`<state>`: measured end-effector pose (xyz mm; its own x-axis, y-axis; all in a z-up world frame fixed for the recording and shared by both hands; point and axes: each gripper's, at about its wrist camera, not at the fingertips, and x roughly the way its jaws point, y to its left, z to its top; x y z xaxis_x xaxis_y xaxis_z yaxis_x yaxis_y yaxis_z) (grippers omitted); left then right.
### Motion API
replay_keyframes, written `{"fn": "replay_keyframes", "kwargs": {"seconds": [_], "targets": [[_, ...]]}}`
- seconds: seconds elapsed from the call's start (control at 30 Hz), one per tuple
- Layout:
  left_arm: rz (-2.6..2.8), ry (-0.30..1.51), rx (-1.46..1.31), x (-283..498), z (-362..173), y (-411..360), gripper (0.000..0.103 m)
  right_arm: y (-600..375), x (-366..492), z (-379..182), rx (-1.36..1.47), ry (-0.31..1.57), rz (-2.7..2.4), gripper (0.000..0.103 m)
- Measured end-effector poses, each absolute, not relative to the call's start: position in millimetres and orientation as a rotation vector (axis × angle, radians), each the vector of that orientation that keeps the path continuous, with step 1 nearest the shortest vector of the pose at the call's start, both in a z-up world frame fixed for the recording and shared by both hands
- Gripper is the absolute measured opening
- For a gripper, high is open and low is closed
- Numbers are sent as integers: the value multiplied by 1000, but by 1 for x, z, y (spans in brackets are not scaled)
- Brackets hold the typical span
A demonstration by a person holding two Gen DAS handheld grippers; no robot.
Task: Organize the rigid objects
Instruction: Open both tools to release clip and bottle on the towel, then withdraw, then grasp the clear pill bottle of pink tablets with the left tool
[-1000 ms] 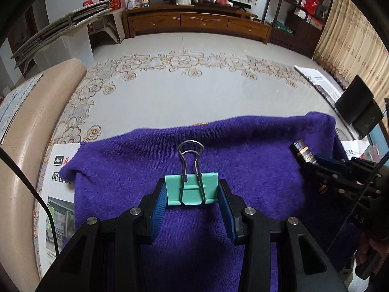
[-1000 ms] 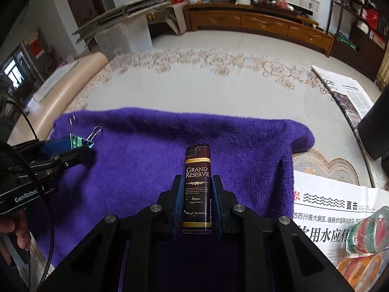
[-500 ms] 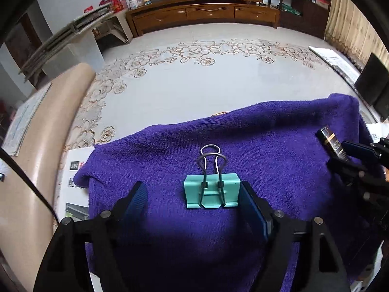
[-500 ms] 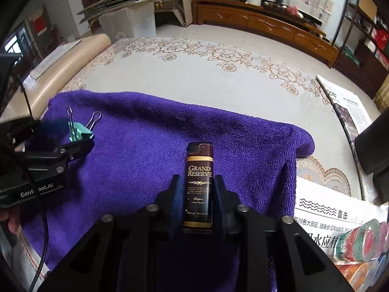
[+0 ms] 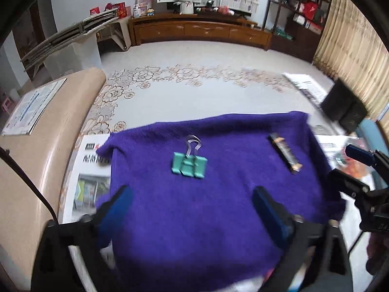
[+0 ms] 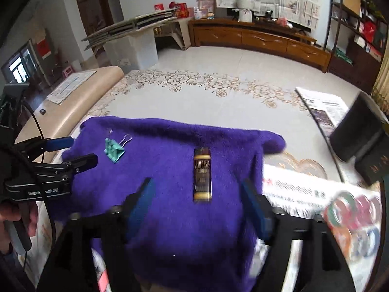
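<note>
Motion blur smears both views. The print on the dark lighter (image 6: 202,176) cannot be read, and the green binder clip (image 5: 189,165) shows doubled edges. The tape rolls (image 6: 352,226) dissolve into coloured streaks cut by the frame's rim. The newspaper (image 5: 93,170) is partly hidden under the purple towel (image 5: 218,206), its headline illegible. The hand (image 6: 17,221) is cropped at the edge.

A teal binder clip (image 5: 189,165) lies on the purple towel (image 5: 194,219), toward its left side, its wire handles (image 5: 193,143) pointing to the towel's far edge. A dark lighter (image 6: 202,177) with gold bands and lettering lies flat toward the towel's right side, well apart from the clip.
</note>
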<state>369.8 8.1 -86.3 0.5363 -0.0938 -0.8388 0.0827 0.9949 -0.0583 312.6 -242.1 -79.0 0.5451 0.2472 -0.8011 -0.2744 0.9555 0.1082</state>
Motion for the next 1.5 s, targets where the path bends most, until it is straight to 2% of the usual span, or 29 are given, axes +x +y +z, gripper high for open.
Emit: {"fn": "replay_keyframes", "kwargs": {"seconds": [0.1,0.27,0.47,0.6,0.97,1.07,1.2,1.5], "targets": [[-130,991,-59,347,-76,10,103,-253,284,-67,-7,922,286,103],[-183,978,-88,290,-71,7,103,-276,231,-59,31,933,249,103],[-224,1043,-99,242,-110,2,103,-302,176,-67,77,943,212,103],[-230,1056,-49,224,-134,-2,103,-316,152,-84,106,954,187,103],[-246,1016,89,201,-160,-17,102,-340,132,-118,172,964,199,103],[-231,994,111,205,-163,-19,91,-343,129,-120,167,955,184,103],[-237,979,115,208,-163,-19,90,-349,126,-122,177,953,193,103],[-297,908,135,208,-161,-29,62,-347,120,-123,157,956,214,103]]}}
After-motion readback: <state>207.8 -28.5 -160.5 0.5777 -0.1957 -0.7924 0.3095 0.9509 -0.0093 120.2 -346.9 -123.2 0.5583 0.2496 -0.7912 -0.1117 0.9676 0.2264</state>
